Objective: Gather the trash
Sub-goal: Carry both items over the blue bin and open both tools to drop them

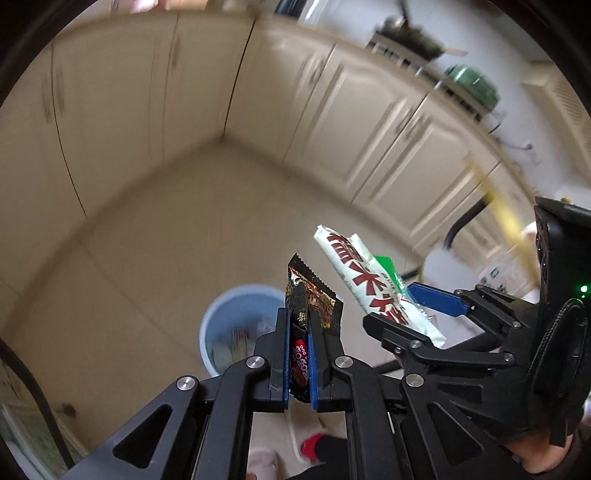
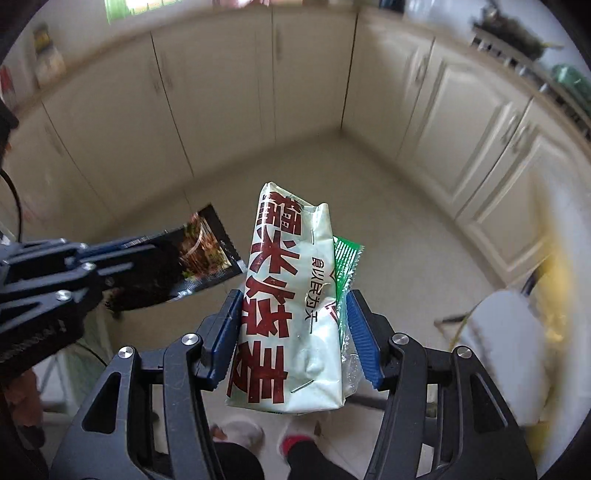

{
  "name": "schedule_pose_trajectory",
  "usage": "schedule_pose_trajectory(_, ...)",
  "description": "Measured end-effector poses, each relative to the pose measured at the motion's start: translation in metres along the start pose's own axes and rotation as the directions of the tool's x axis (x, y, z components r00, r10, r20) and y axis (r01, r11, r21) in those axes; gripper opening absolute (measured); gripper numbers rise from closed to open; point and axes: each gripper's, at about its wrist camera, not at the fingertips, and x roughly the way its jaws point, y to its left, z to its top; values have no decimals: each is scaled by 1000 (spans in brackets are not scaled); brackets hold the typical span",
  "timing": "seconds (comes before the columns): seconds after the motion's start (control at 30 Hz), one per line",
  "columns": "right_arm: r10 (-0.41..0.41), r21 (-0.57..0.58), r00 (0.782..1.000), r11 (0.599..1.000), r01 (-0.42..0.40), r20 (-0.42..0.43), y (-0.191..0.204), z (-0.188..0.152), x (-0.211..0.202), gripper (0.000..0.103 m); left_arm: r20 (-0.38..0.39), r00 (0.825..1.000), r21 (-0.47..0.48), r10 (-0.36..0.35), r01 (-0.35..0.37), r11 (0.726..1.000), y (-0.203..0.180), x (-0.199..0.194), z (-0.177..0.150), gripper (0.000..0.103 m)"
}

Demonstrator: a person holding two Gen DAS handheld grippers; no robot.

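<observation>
cream cabinets point(image 2: 303, 74), pale tiled floor point(image 1: 155, 236), green pot point(image 1: 474, 86), dark pan point(image 1: 413, 33)

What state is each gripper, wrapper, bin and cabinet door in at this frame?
left gripper: shut on the dark snack wrapper.
right gripper: shut on the white wrapper and a green wrapper together.
blue bin: open-topped, upright on the floor, trash already inside.
cabinet doors: closed.

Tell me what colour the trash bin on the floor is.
Light blue; the trash bin shows best in the left wrist view, though blurred.
</observation>
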Motion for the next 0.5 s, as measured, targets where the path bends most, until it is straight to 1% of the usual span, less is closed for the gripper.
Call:
schedule_pose_trajectory(0.07, 15, 16, 997, 1000, -14, -69, -5, -8, 41, 54, -88, 996, -24, 4, -6, 1000, 12, 43, -3, 4)
schedule_pose_trajectory(0.1, 21, 34, 993, 999, -17, -119, -9, -13, 62, 54, -118, 993, -30, 8, -11, 999, 18, 57, -2, 4)
schedule_pose_trajectory(0.17, 51, 70, 982, 997, -38, -180, -19, -29, 96, 54, -187, 982, -50, -2, -8, 999, 29, 94, -2, 4)
schedule_pose_trajectory(0.23, 48, 85, 972, 996, -30, -228, -28, -38, 121, 54, -235, 972, -66, -3, -13, 998, 39, 121, 2, 5)
schedule_pose_trajectory(0.27, 62, 101, 968, 994, -39, -241, -31, -42, 133, 54, -256, 967, -74, 0, -19, 997, 43, 136, 4, 6)
schedule_pose_trajectory(0.33, 87, 129, 957, 990, -53, -276, -38, -48, 155, 55, -285, 958, -87, 19, -45, 995, 55, 159, 18, 9)
schedule_pose_trajectory(0.4, 105, 147, 951, 987, -64, -290, -45, -51, 172, 55, -317, 948, -91, 33, -65, 994, 65, 178, 20, 18)
schedule_pose_trajectory(0.43, 114, 154, 948, 986, -69, -298, -49, -52, 178, 55, -321, 946, -89, 36, -68, 994, 68, 182, 23, 28)
schedule_pose_trajectory(0.47, 129, 163, 943, 983, -81, -306, -51, -53, 184, 55, -323, 945, -85, 47, -78, 993, 72, 186, 27, 41)
schedule_pose_trajectory(0.5, 139, 166, 943, 982, -91, -304, -51, -55, 186, 56, -320, 945, -83, 62, -93, 992, 69, 187, 32, 46)
